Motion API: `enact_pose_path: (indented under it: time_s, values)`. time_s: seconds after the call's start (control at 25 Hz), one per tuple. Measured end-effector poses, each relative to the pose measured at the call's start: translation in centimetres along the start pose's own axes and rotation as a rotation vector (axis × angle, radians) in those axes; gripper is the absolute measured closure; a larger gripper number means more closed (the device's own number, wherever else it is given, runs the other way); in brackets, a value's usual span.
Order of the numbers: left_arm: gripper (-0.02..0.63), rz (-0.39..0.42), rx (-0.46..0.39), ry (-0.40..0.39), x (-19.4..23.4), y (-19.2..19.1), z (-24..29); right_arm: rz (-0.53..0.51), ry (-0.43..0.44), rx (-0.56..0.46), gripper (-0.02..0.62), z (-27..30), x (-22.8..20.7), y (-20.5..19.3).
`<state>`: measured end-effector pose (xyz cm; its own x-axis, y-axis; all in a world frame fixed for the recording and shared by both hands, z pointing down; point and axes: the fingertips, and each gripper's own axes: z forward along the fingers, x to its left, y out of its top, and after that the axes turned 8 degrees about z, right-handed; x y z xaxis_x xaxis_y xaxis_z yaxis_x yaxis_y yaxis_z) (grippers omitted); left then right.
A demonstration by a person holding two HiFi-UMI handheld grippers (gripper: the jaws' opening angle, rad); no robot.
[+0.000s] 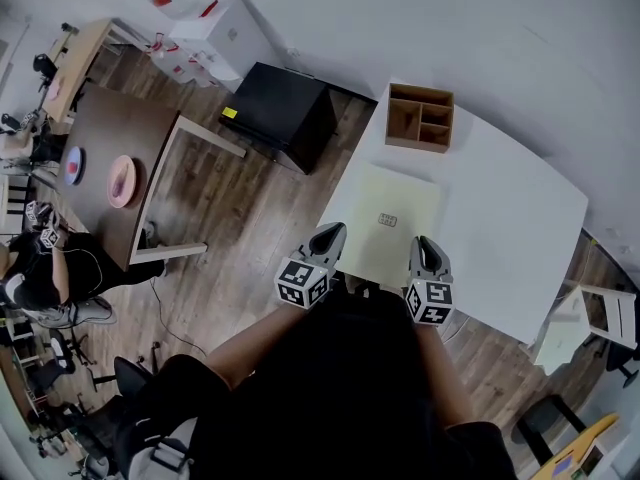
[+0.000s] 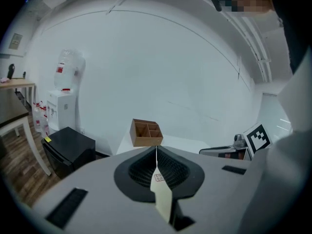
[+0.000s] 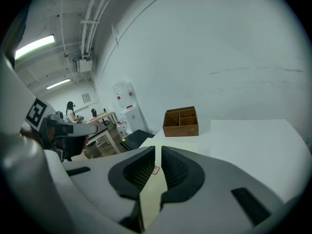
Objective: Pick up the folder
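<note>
A pale yellow folder (image 1: pixel 390 218) with a small label at its middle lies flat on the white table (image 1: pixel 510 218). My left gripper (image 1: pixel 330 236) is at the folder's near left edge and my right gripper (image 1: pixel 428 251) at its near right edge. Both are shut, tips pointing across the folder. In the left gripper view the jaws (image 2: pixel 156 147) meet in a thin line, and the folder (image 2: pixel 161 194) shows below through the gap behind the tips. The right gripper view shows the same: jaws (image 3: pixel 158 147) together, the folder (image 3: pixel 151 194) underneath. I see nothing gripped.
A wooden desk organizer (image 1: pixel 420 116) stands at the table's far edge, beyond the folder. A black cabinet (image 1: pixel 280 113) sits on the floor left of the table, with a water dispenser (image 2: pixel 62 99) behind it. A person (image 1: pixel 40 268) sits at far left.
</note>
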<state>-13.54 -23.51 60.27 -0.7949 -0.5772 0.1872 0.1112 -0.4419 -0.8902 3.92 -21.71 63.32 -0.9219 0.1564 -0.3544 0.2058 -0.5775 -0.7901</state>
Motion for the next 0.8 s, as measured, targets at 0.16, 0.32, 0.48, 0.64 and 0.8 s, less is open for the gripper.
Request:
enact_pose_path:
  time_s: [0.16, 0.32, 0.48, 0.64, 0.8]
  values:
    - [0.589, -0.007, 0.046, -0.008, 1.1, -1.0, 1.8, 0.000, -0.023, 0.010, 0.557, 1.1, -0.8, 0.0]
    - [0.589, 0.008, 0.077, -0.032, 1.2, -2.1, 3.1, 0.048, -0.019, 0.050, 0.557, 1.8, -1.8, -0.9]
    - [0.562, -0.048, 0.127, -0.049, 1.5, -3.8, 4.2, 0.069, -0.013, 0.090, 0.543, 2.4, -2.3, -2.0]
    - [0.452, -0.100, 0.200, -0.071, 1.7, -6.0, 5.5, 0.098, -0.025, 0.146, 0.403, 3.3, -3.2, -3.5]
    - [0.399, -0.107, 0.280, -0.083, 2.2, -9.1, 7.2, 0.172, 0.006, 0.232, 0.343, 4.5, -3.8, -6.0]
